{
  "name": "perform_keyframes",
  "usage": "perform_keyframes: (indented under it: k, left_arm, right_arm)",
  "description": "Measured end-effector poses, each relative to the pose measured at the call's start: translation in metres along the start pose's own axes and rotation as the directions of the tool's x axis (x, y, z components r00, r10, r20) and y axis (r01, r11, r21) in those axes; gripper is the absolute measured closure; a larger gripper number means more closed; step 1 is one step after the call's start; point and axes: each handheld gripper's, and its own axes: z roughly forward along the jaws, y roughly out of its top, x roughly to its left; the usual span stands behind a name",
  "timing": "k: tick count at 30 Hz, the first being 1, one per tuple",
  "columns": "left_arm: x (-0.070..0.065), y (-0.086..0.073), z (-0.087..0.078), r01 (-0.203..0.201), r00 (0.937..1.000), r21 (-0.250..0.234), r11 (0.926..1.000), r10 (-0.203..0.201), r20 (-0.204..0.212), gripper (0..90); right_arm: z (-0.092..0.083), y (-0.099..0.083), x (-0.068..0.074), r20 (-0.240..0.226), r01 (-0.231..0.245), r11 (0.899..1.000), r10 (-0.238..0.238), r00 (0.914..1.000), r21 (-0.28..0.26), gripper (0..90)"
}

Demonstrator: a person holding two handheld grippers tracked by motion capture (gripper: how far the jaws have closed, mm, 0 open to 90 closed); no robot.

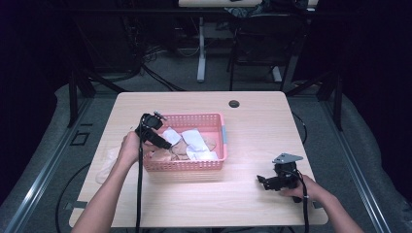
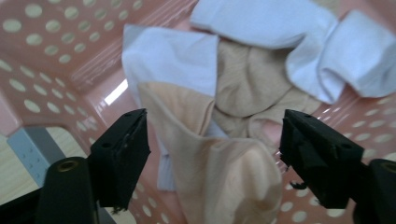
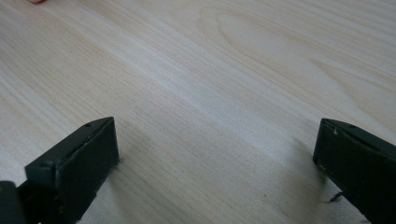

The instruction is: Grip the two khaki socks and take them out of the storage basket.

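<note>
Currently, my left gripper (image 2: 212, 154) gapes over a beige sock (image 2: 219, 177) in the pink basket (image 1: 214, 165): pinch one fold only; my right gripper (image 3: 217, 172) idles, spread.

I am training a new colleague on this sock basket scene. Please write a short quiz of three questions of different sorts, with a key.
1. True or false: the left tongs are open above a beige sock.
2. Where are the right tongs? A. inside the pink basket B. over bare table C. on the floor
3. Fill in: beside beige socks, the basket holds ____ socks.

Key: 1 true; 2 B; 3 white
</note>
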Motion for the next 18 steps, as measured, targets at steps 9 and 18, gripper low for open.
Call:
perform_keyframes:
  k: [9,18]
  left_arm:
    - [0.007,-0.004,0.022,0.031,0.9995,0.090,0.9954,-0.030,-0.010,51.3]
    - [0.011,-0.005,0.026,0.030,0.9995,0.097,0.9949,-0.031,0.008,77.9]
  right_arm:
    - [0.000,0.000,0.000,-0.002,0.003,1.000,-0.003,1.0000,-0.003,0.0]
    - [0.000,0.000,0.000,-0.002,0.002,1.000,-0.002,1.0000,-0.003,0.0]
